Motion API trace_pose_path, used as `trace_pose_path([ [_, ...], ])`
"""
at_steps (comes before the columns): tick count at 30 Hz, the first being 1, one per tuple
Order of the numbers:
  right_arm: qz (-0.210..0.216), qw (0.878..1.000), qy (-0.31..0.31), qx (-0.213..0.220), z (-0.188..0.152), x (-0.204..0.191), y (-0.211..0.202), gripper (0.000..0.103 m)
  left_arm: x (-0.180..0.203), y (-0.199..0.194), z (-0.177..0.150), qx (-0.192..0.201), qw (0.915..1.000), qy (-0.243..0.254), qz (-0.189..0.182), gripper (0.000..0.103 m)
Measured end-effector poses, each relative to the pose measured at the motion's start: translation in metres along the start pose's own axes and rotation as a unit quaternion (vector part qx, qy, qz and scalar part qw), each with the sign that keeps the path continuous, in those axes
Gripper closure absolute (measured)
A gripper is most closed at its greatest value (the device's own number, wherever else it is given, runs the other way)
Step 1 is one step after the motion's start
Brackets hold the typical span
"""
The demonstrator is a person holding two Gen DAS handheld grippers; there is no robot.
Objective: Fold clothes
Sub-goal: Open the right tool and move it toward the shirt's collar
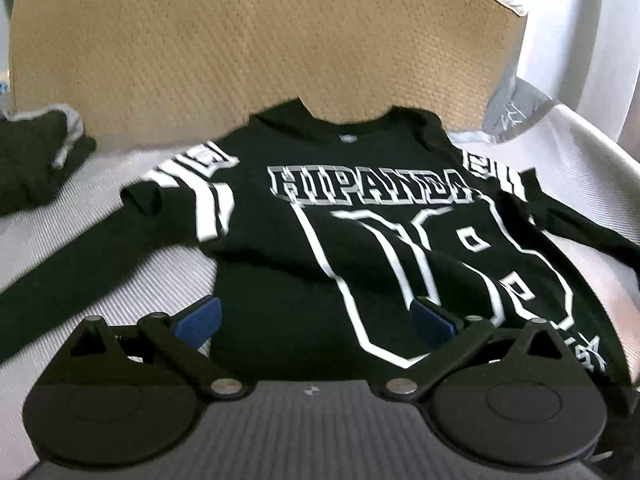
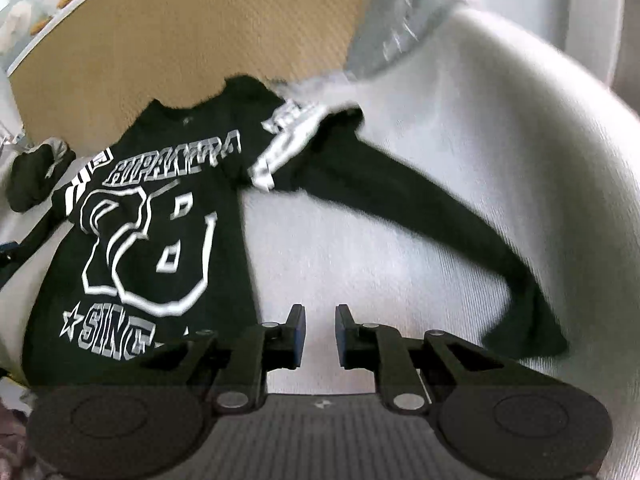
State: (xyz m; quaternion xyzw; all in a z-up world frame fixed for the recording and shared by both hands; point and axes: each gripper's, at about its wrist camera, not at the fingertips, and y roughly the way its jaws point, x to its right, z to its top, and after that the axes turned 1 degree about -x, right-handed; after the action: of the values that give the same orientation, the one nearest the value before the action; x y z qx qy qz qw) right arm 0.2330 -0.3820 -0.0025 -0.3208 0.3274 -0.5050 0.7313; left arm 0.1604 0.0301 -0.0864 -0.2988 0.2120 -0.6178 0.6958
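The black jersey (image 1: 360,248) lies face up and spread on the pale bed sheet (image 2: 360,264). My left claw (image 1: 316,320) is released, its pads wide apart above the lower body panel; my right claw (image 2: 320,336) stands slightly parted with nothing between, just beside the hem. The cloth looks light, limp and unlikely to slip. I'd pinch the far sleeve (image 2: 440,216) near its cuff.

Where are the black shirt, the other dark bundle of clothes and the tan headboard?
black shirt (image 1: 248,280): left wrist view, plain chest fabric.
dark bundle (image 1: 28,160): left wrist view, its middle.
tan headboard (image 1: 260,40): left wrist view, woven face.
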Motion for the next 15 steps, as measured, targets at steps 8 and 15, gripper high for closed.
trace_pose_path([
  [8,-0.003,0.996,-0.062,0.06,0.053,-0.047,0.021,0.079,-0.021,0.016,0.031,0.017,0.9997,0.016,0.009,0.0],
  [15,-0.004,0.991,-0.105,0.087,0.096,-0.094,0.05,0.073,-0.037,0.037,0.055,0.032,0.9985,0.041,0.018,0.0],
])
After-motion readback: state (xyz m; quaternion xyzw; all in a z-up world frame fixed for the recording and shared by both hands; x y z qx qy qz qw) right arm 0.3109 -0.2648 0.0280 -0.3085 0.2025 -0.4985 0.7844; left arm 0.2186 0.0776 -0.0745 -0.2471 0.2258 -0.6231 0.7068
